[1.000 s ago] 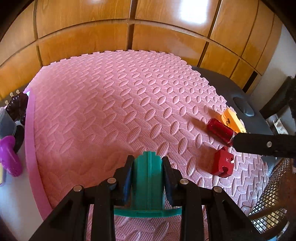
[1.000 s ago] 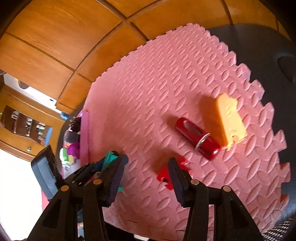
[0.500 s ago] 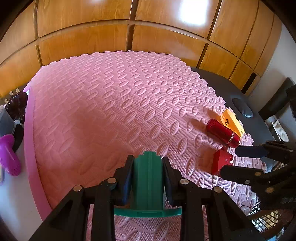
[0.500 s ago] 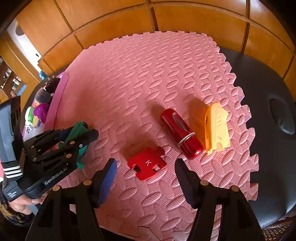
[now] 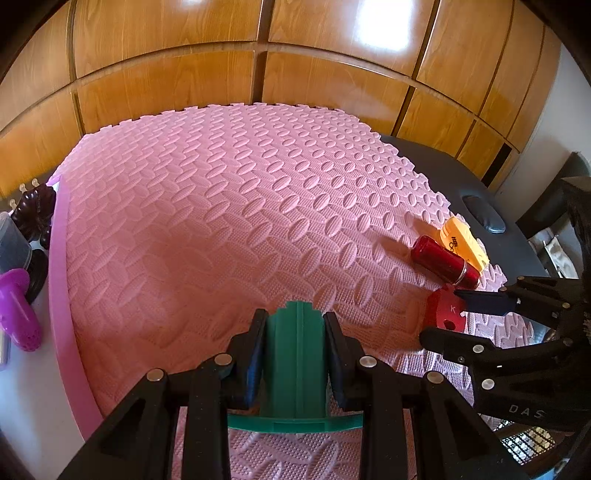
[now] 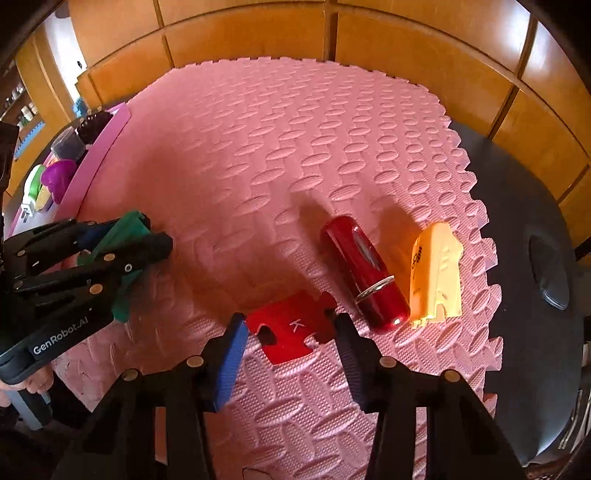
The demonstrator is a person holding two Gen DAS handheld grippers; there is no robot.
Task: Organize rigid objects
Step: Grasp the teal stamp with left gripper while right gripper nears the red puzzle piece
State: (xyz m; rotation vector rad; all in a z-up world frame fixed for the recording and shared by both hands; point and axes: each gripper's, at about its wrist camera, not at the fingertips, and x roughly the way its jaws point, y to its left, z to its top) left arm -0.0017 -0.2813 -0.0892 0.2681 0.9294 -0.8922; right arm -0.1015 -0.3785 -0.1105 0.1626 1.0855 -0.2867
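Pink foam mat (image 6: 295, 155) covers dark surface (image 6: 532, 206). On mat: red cylinder (image 6: 364, 271); yellow piece (image 6: 437, 271) just beside it; red K puzzle piece (image 6: 291, 330) near cylinder's capped end.

Both views are bright and warm; a white glare patch sits on the wooden panels (image 5: 380, 26) in the left wrist view; fisheye bending curves the panel lines, and the corners fall to black; the pink mat (image 6: 295, 155) is sharply in focus; the red tube (image 6: 364, 273) and the yellow piece (image 6: 437, 273) cast dark shadows up and to the left; a small highlight glints on the tube's near end.
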